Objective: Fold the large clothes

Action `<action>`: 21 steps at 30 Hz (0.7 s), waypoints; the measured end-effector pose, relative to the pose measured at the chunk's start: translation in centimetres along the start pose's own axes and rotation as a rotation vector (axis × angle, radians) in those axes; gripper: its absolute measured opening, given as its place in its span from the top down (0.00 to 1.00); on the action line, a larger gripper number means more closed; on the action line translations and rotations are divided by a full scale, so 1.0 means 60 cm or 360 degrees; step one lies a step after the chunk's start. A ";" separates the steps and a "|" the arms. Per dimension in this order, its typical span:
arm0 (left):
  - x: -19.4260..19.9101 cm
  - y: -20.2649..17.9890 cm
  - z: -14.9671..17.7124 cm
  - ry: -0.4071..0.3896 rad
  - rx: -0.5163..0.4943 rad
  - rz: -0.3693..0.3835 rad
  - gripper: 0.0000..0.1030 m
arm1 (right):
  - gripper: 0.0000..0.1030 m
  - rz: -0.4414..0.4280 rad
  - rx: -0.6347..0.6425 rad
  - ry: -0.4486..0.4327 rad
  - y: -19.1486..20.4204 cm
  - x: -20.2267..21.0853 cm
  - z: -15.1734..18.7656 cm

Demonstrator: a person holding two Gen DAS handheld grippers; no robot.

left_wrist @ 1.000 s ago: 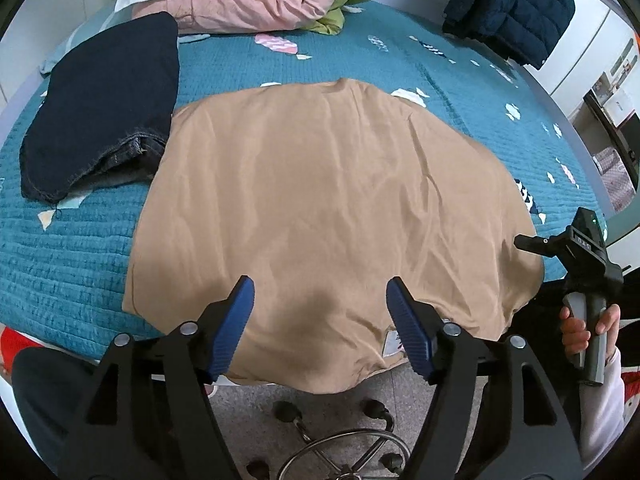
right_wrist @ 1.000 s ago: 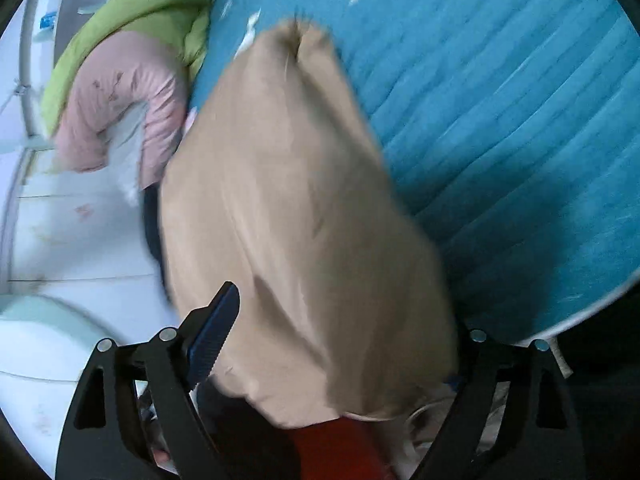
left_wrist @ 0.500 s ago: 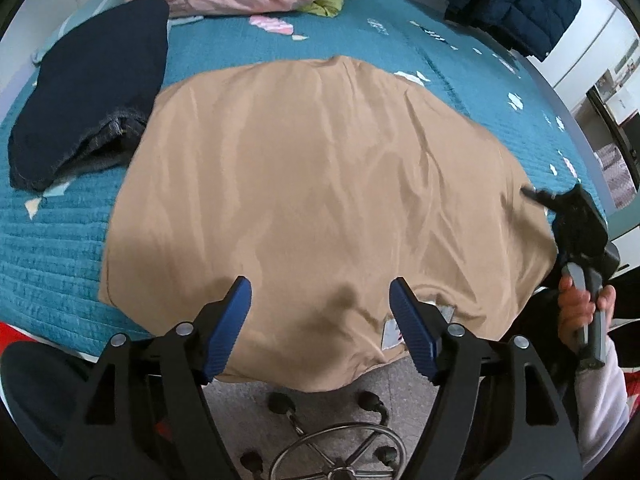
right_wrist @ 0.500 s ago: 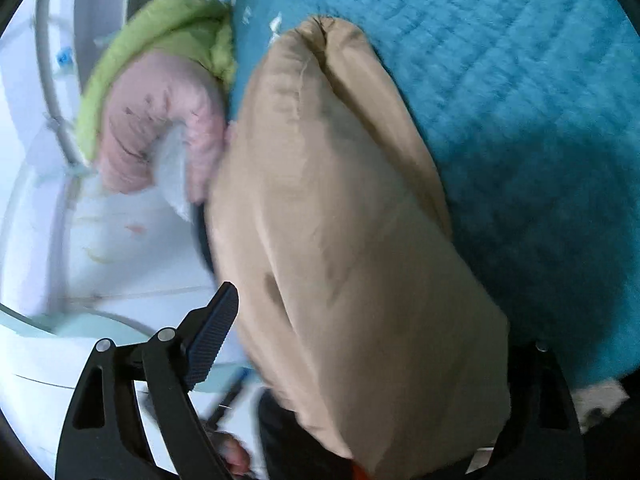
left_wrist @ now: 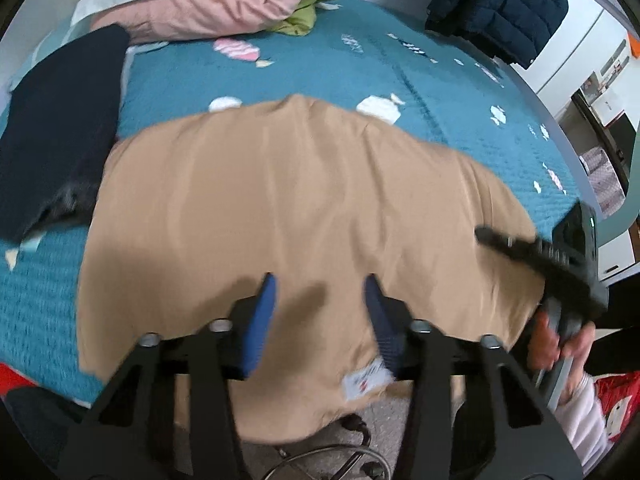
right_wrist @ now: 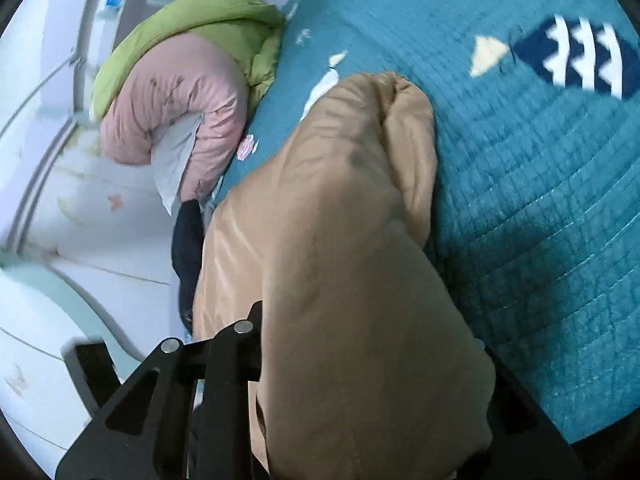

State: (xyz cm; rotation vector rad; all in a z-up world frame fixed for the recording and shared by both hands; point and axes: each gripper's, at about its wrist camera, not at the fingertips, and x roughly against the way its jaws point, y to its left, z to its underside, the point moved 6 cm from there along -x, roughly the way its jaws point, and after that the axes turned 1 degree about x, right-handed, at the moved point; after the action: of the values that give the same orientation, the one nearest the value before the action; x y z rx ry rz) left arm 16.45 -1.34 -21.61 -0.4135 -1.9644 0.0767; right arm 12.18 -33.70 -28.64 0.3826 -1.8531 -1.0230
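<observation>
A large tan garment (left_wrist: 288, 208) lies spread on the teal quilted bed (left_wrist: 320, 64), its near edge with a white label (left_wrist: 366, 380) hanging over the bed's front. My left gripper (left_wrist: 320, 300) is open, hovering just above the garment's near part. My right gripper (left_wrist: 532, 248) reaches in over the garment's right edge. In the right wrist view the tan garment (right_wrist: 360, 280) is bunched between and over the fingers, hiding the fingertips; the jaws look closed on the fabric.
A folded dark garment (left_wrist: 56, 140) lies at the bed's left. Pink and green jackets (left_wrist: 224, 4) are piled at the far side. A navy puffer jacket (left_wrist: 500, 4) sits far right. A chair base (left_wrist: 340, 452) stands on the floor below.
My left gripper has narrowed and moved forward over the garment's near part. My right gripper has moved in onto the garment's right edge, and the fabric now bunches between its fingers.
</observation>
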 end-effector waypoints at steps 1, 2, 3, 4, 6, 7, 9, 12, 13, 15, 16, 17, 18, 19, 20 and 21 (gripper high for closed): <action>-0.002 -0.007 -0.017 -0.0016 -0.0007 0.0006 0.67 | 0.73 0.0023 0.0025 -0.0007 0.004 -0.003 0.000; -0.004 -0.014 -0.030 -0.0032 -0.0012 0.0008 0.69 | 0.73 0.0062 0.0073 -0.0018 0.008 -0.003 0.000; -0.007 -0.021 -0.048 -0.0051 -0.0022 -0.0010 0.71 | 0.73 0.0099 0.0123 -0.0029 0.013 -0.011 0.002; -0.012 -0.025 -0.064 -0.0055 -0.0030 -0.0041 0.77 | 0.73 0.0123 0.0165 -0.0037 0.020 -0.015 0.003; -0.024 -0.032 -0.095 -0.0055 -0.0037 -0.0073 0.84 | 0.73 0.0193 0.0273 -0.0052 0.032 -0.022 0.008; -0.030 -0.034 -0.111 -0.0060 -0.0031 -0.0070 0.86 | 0.73 0.0207 0.0296 -0.0052 0.029 -0.024 0.008; -0.044 -0.037 -0.143 -0.0071 -0.0013 -0.0081 0.88 | 0.73 0.0218 0.0303 -0.0045 0.020 -0.029 0.005; -0.071 -0.040 -0.188 -0.0071 0.0002 -0.0110 0.88 | 0.73 0.0207 0.0287 -0.0017 0.012 -0.035 0.001; -0.086 -0.037 -0.200 -0.0054 0.0016 -0.0124 0.88 | 0.73 0.0207 0.0288 -0.0011 0.012 -0.034 0.002; -0.129 -0.030 -0.217 0.0010 0.0040 -0.0161 0.89 | 0.73 0.0217 0.0299 0.0002 0.013 -0.034 0.000; -0.178 -0.019 -0.215 0.0124 0.0033 -0.0225 0.89 | 0.73 0.0223 0.0304 0.0014 0.011 -0.038 -0.002; -0.220 -0.005 -0.206 0.0214 0.0065 -0.0285 0.90 | 0.73 0.0220 0.0301 0.0020 0.011 -0.042 -0.004; -0.252 0.010 -0.195 0.0253 0.0123 -0.0288 0.90 | 0.72 0.0203 0.0291 0.0025 0.010 -0.044 -0.006; -0.258 0.017 -0.192 0.0206 0.0152 -0.0278 0.90 | 0.72 0.0190 0.0282 0.0031 0.010 -0.046 -0.008; -0.252 0.020 -0.191 0.0156 0.0171 -0.0263 0.90 | 0.72 0.0196 0.0281 0.0037 0.012 -0.051 -0.010; -0.243 0.020 -0.189 0.0146 0.0183 -0.0257 0.90 | 0.72 0.0211 0.0284 0.0041 0.011 -0.051 -0.009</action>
State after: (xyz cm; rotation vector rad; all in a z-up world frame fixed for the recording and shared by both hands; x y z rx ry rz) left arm 32.23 -6.43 -29.84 -0.1792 -1.8857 0.0656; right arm 14.28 -31.61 -29.81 0.3710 -1.9256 -0.7626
